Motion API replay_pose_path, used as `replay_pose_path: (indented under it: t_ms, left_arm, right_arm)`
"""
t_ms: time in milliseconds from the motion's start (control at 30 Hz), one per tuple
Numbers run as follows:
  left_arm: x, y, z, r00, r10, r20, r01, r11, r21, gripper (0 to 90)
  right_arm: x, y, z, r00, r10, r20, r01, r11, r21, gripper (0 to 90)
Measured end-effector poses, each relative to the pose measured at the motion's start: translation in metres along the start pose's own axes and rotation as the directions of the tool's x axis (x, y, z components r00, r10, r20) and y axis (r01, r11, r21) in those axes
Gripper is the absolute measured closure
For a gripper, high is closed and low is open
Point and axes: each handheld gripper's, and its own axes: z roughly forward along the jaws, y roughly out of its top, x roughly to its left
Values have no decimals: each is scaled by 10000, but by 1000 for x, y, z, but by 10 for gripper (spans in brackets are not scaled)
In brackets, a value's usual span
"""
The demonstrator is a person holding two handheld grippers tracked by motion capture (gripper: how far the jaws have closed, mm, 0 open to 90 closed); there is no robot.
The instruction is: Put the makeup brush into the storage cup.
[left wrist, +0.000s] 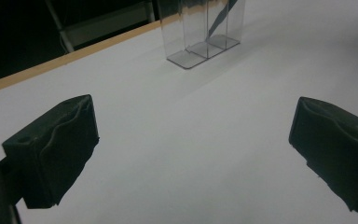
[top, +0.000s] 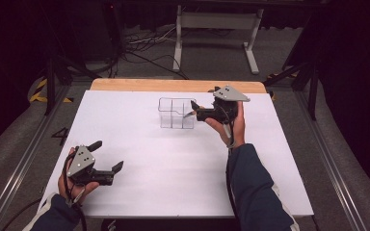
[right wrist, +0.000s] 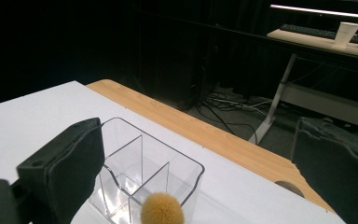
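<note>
Placement looks close to finished, as a judgement: the makeup brush with a tan, fluffy round head (right wrist: pixel 162 210) and slim dark handle already stands tilted inside the clear plastic organiser with several compartments (top: pixel 176 113), and what seems left is to draw the right gripper (top: pixel 193 109) clear. In the high view that gripper sits right at the organiser's right-hand wall, near the far middle of the white bench (top: pixel 173 168). In the right gripper view its jaws stand wide apart with the brush head between them at the bottom edge, touching neither, so the brush appears released. Which compartment holds the brush is hard to tell; from the left gripper view the dark handle leans in one of the cells on the right, and the other cells look empty.

The left gripper (top: pixel 108 156) rests low near the front left of the bench, well apart from the organiser, its jaws spread with nothing between them. A wooden strip (top: pixel 173 85) edges the far side of the bench.
</note>
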Motion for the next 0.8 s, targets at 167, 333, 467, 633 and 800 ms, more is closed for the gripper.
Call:
replay_pose_path:
  t_ms: [167, 333, 467, 633, 800]
  left_arm:
    - [0, 1, -2, 10000, 29, -63, -30, 9999, -97, 21]
    - [-1, 2, -4, 9999, 54, -95, -56, 9998, -209, 21]
    - [-1, 2, -5, 9999, 102, -118, -105, 9997, -242, 21]
    - [-1, 3, -5, 9999, 120, -85, -122, 9996, -241, 21]
    - [-2, 3, -6, 9999, 104, -101, -107, 9996, -275, 21]
  right_arm:
    - [-2, 1, -8, 9999, -119, 38, 119, 9999, -63, 34]
    - [-3, -1, -18, 9996, -288, 42, 289, 9996, -35, 35]
    - [-4, -3, -24, 9995, -327, 45, 328, 9994, -67, 35]
    - [-7, -5, -30, 9996, -252, 83, 253, 9997, -68, 35]
    - [-8, -9, -35, 9991, -401, 128, 401, 9992, -13, 37]
